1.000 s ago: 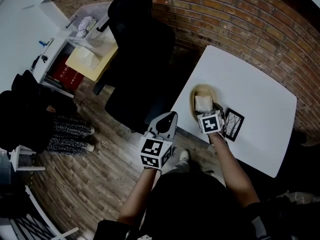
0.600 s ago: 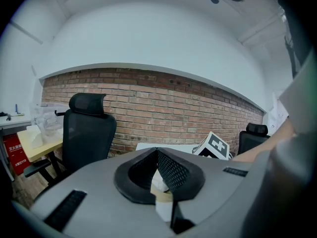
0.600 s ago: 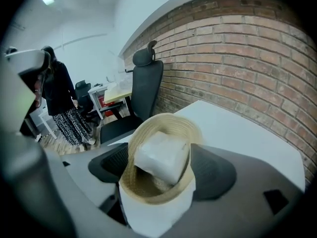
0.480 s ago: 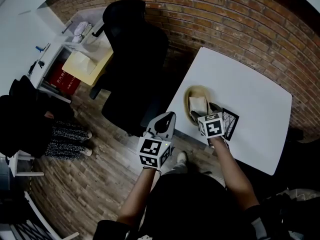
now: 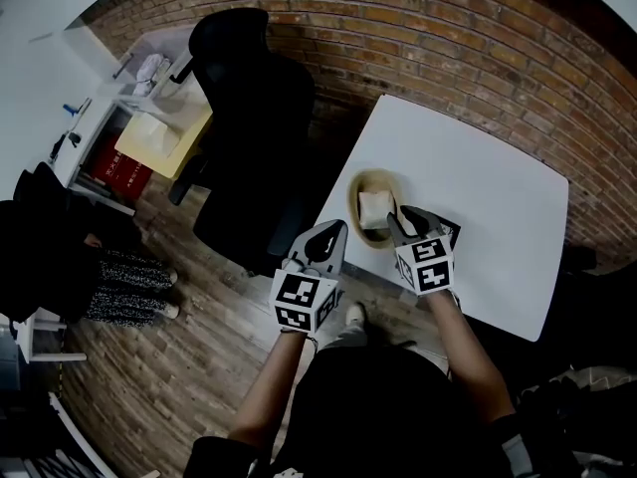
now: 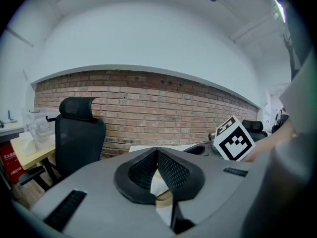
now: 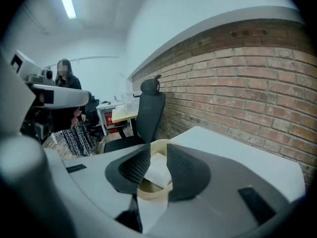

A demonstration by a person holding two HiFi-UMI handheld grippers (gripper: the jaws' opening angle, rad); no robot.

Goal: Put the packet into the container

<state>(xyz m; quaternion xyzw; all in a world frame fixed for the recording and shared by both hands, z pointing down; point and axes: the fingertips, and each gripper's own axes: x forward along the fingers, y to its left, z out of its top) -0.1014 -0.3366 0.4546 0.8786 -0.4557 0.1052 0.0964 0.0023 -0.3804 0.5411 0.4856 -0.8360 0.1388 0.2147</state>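
white table point(image 5: 488, 167) by the brick wall point(image 5: 448, 28), black chair point(image 5: 249, 118) at 10 o'clock — right gripper point(image 5: 400, 219) just narrowed on nothing, left gripper point(image 5: 333, 230) shut.

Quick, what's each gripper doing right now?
Left gripper: closed, empty.
Right gripper: jaws just been closing, slightly apart, nothing between them.
Packet sits in the bowl.

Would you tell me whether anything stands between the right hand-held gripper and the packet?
Nothing visible does. The packet lies uncovered in the container. The right hand-held gripper hangs close by, its jaws having just been closing on nothing.
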